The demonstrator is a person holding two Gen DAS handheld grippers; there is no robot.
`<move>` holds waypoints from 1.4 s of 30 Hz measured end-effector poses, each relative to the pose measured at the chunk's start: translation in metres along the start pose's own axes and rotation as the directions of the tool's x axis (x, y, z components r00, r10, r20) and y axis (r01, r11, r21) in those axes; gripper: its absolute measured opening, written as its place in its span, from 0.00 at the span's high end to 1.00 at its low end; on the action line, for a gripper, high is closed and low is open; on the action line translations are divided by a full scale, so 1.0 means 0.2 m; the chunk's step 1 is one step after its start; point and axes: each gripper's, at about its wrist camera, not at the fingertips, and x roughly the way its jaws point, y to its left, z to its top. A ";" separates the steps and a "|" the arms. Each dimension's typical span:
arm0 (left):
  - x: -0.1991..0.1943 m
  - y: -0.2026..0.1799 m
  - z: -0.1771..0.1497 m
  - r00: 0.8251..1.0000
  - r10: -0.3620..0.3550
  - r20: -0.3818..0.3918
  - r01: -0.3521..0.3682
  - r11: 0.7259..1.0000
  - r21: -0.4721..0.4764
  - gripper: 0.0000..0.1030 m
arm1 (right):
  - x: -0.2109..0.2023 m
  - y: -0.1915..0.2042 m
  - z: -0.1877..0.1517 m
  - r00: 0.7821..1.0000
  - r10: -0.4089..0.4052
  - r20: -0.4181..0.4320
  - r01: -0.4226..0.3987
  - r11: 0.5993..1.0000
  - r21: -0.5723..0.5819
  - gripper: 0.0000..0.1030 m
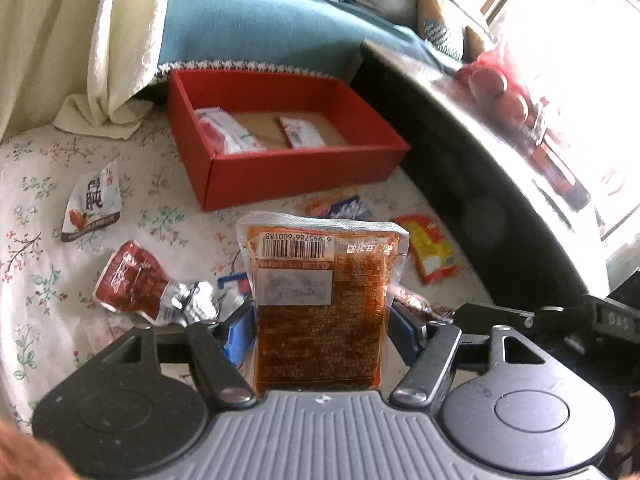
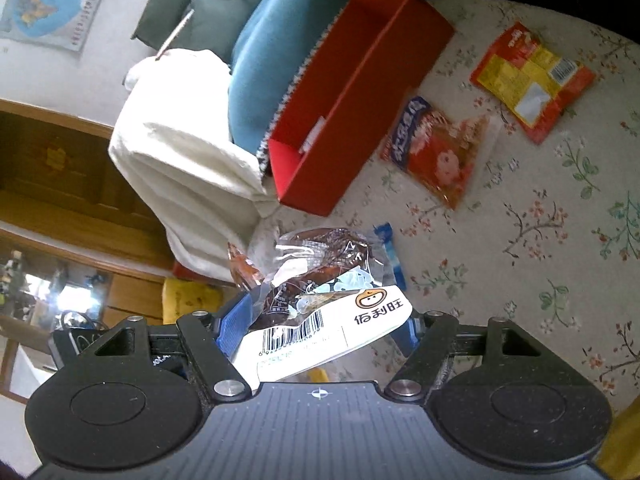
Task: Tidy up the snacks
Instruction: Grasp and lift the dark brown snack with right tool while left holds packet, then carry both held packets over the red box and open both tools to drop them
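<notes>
While the left tool (image 1: 322, 320) clamps an orange-brown barcoded pouch (image 1: 320, 300), the right tool (image 2: 316, 320) grips a seemingly crumpled clear packet (image 2: 320, 280).

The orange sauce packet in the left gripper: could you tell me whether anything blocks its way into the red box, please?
Nothing visible does. The orange sauce packet is held above the floral cloth, and the red box ahead is open-topped, with bare floor between its two packets.

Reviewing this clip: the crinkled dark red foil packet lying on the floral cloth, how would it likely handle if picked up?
The dark red foil packet looks flattened and twisted at its silver end, so probably floppy and light. The shiny foil may be somewhat slippery in a claw. Lying flat on the floral cloth, it seems unlikely to roll.
</notes>
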 end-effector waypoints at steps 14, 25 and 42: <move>-0.03 -0.06 0.18 0.993 -0.006 0.114 0.004 1.000 0.018 0.40 | 0.01 0.13 0.16 0.993 0.075 0.086 -0.071 0.996 -0.044 0.25; 0.01 -0.12 0.38 0.980 0.011 0.197 -0.019 0.999 0.039 0.40 | 0.10 0.26 0.37 0.983 0.133 0.129 -0.120 0.987 -0.103 0.25; 0.23 -0.09 0.67 0.964 0.085 0.252 -0.098 0.994 0.041 0.40 | 0.32 0.24 0.69 0.977 0.150 0.151 -0.136 0.986 -0.100 0.25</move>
